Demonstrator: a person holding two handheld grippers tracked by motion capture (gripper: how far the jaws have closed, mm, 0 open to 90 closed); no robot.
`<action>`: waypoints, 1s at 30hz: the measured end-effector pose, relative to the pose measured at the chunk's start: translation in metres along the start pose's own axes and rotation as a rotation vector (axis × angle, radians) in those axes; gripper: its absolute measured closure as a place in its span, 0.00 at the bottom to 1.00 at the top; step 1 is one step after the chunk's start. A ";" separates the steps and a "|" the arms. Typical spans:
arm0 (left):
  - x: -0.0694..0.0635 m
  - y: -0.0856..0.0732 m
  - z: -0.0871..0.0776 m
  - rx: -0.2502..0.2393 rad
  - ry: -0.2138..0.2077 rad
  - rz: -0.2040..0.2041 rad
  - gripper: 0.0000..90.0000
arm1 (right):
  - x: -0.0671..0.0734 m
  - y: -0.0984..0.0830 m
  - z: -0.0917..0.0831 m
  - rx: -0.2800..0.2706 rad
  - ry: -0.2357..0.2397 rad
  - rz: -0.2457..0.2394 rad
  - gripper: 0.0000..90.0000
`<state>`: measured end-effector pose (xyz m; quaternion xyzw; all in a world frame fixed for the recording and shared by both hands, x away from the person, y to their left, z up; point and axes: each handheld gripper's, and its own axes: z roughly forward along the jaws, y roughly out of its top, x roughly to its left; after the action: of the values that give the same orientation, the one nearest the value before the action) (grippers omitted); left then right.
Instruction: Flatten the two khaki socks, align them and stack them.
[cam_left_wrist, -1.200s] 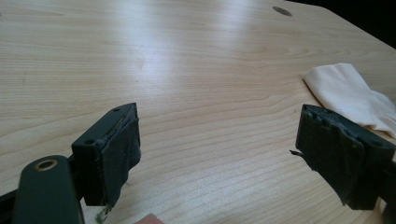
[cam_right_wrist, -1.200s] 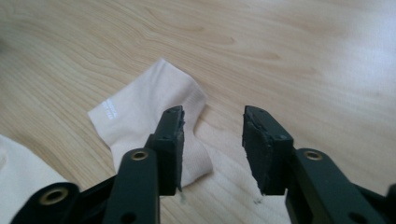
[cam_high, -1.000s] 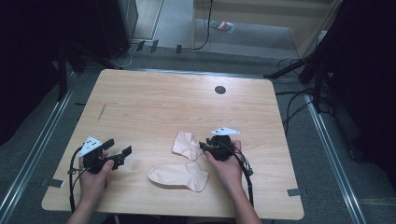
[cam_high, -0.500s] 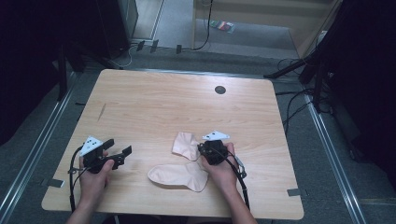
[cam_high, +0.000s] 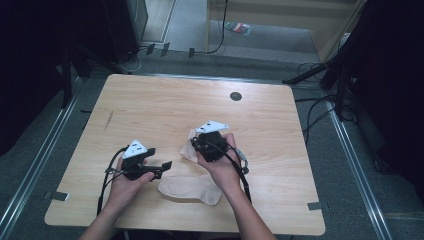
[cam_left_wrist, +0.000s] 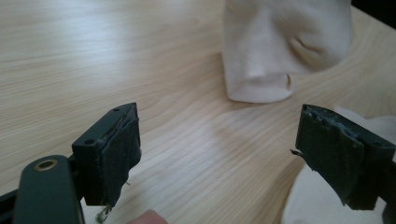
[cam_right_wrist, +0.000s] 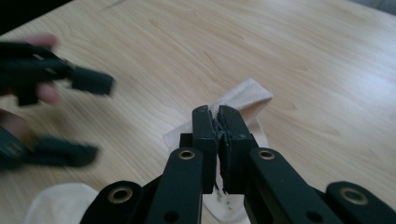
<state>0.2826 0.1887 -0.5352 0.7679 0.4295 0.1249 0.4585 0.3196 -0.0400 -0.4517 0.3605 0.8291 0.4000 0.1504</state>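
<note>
Table (cam_high: 150, 105), light wood, rectangular, one dark round hole at 12 o'clock.
Sock one (cam_right_wrist: 243, 100), pale beige fabric, near table centre: pinched in right gripper (cam_right_wrist: 218, 116), whose jaws have just been closing and now meet on cloth; part hangs, raised off wood.
Sock two (cam_high: 190, 189), same beige fabric, flat at 6 o'clock, just beside the right hand.
Left gripper (cam_left_wrist: 224, 154), at 7 o'clock: jaws wide, nothing between, aimed toward both socks.

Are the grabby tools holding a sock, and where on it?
The right tool pinches one sock at its edge. The left tool is open, holding nothing.
</note>
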 end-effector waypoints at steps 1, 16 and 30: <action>-0.002 0.002 0.005 0.022 -0.002 0.009 0.17 | 0.003 0.005 0.000 -0.003 0.005 -0.008 0.97; -0.005 0.014 -0.010 -0.118 0.465 0.237 0.99 | -0.004 0.015 -0.023 -0.069 0.088 -0.018 0.98; 0.017 -0.010 -0.016 -0.079 0.228 0.022 0.61 | -0.078 -0.063 0.004 0.076 -0.132 0.069 0.71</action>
<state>0.2782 0.2133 -0.5382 0.7347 0.4653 0.2333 0.4350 0.3460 -0.1208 -0.5061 0.4201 0.8189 0.3487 0.1772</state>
